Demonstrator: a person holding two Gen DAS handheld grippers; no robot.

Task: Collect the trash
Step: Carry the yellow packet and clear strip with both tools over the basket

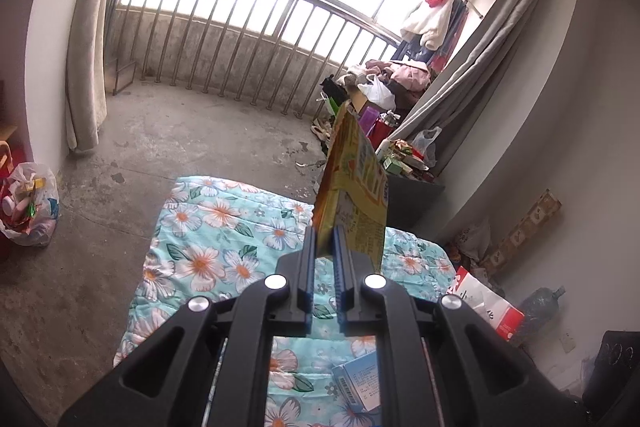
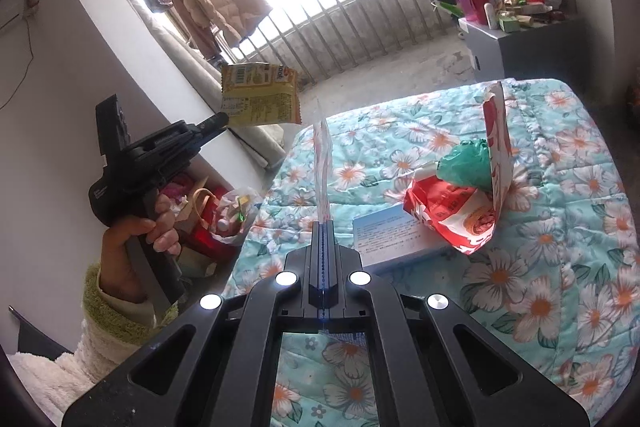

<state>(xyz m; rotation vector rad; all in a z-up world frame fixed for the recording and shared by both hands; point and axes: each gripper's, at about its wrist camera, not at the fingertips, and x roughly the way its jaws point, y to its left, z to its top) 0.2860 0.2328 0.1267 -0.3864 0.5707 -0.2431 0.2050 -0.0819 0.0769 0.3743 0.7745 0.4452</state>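
Left tool (image 1: 325,231): clamped on yellow wrapper (image 1: 352,183), raised above bed (image 1: 208,227). Right tool (image 2: 322,225): fully closed on thin clear wrapper (image 2: 322,163). Right view only: red bag (image 2: 452,215), green bag (image 2: 466,163), blue box (image 2: 396,235) on bed.

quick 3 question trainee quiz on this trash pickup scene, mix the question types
1. True or false: the left hand-held gripper is shut on a yellow snack wrapper.
2. What does the right hand-held gripper hold? A) thin clear wrapper B) green bag C) blue box
3. Fill in: the open red and white bag lies on the floral ____.

Key
1. True; the yellow wrapper is pinched and lifted clear of the floral quilt.
2. A; the thin clear wrapper stands up from its shut fingers, while the crumpled green bag and light blue box lie on the quilt.
3. quilt
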